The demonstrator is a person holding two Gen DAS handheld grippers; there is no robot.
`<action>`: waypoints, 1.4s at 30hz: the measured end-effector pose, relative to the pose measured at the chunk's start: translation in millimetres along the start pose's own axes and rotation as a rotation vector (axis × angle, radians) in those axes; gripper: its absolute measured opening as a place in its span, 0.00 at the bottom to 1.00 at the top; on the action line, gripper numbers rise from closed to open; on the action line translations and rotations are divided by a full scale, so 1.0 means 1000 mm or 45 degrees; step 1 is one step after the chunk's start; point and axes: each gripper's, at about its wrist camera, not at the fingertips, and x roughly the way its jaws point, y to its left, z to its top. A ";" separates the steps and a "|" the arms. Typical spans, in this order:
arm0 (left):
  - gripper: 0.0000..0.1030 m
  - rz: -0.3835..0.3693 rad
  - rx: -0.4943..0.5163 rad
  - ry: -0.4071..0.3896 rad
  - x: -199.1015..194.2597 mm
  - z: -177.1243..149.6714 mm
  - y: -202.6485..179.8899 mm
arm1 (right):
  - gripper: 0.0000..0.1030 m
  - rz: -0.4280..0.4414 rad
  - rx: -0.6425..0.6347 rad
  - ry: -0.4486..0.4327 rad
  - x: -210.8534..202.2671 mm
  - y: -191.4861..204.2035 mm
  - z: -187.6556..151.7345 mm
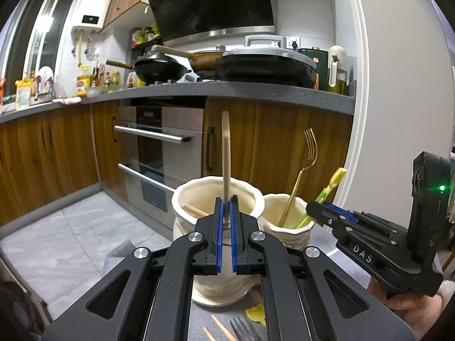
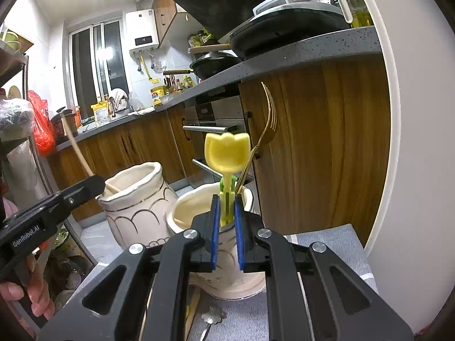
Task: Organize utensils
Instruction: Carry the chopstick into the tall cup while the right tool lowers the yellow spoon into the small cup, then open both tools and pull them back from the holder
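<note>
My left claw (image 1: 226, 209) is clamped on the handle of a wooden spoon (image 1: 225, 153), held upright over the larger cream crock (image 1: 182, 199). My right claw (image 2: 227, 210) is clamped on the green stem of a yellow tulip-shaped spoon (image 2: 227, 149), standing in the smaller crock (image 2: 182, 213) beside a gold fork (image 2: 270, 113). Loose chopsticks (image 1: 224, 331) and a dark fork (image 1: 241, 328) lie on the grey counter (image 2: 335, 244) in front.

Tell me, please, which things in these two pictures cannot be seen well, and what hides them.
- Wooden utensil, left wrist view: lower end hidden by the left gripper and the big jar.
- Tulip spoon, right wrist view: its stem's end hidden inside the small jar.
- Items on the table, left wrist view: cut off by the bottom edge and the gripper.
- Gold fork: lower handle inside the small jar.
</note>
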 end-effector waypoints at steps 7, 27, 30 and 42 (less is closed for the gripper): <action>0.06 0.016 0.008 -0.007 -0.002 0.002 -0.002 | 0.10 0.001 0.000 0.003 0.001 -0.003 0.000; 0.47 0.090 0.011 -0.086 -0.035 0.011 0.010 | 0.47 -0.006 0.030 0.001 -0.007 -0.006 -0.001; 0.60 0.110 0.002 -0.102 -0.044 0.013 0.013 | 0.64 -0.001 0.041 0.007 -0.013 -0.008 0.001; 0.95 0.173 -0.034 -0.092 -0.073 0.002 0.024 | 0.95 -0.004 -0.006 0.066 -0.053 -0.011 -0.010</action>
